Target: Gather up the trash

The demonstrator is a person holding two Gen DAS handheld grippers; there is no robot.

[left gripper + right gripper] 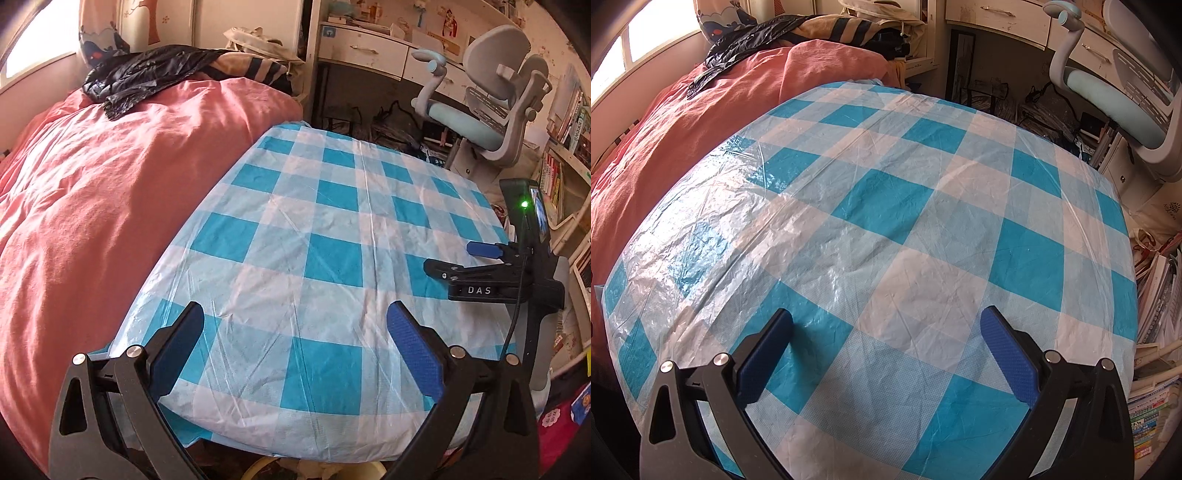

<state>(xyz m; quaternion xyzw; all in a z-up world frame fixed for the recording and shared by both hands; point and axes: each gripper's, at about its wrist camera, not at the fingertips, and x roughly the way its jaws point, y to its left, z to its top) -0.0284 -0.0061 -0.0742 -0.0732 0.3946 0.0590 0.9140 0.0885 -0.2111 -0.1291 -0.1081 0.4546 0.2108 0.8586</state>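
Note:
A table under a blue-and-white checked plastic cloth [325,236] fills both views [894,229]; I see no trash on it. My left gripper [295,314] is open and empty above the cloth's near edge. My right gripper [886,321] is open and empty over the cloth. The right gripper also shows in the left wrist view [458,258] at the table's right edge, jaws apart. A pale bin rim with crumpled paper [317,470] peeks out below the table's front edge.
A bed with a pink duvet [110,192] lies against the table's left side, with a black plastic bag [144,74] at its far end. A grey-blue desk chair [491,107] and desk stand beyond. Bookshelves [1156,350] crowd the right.

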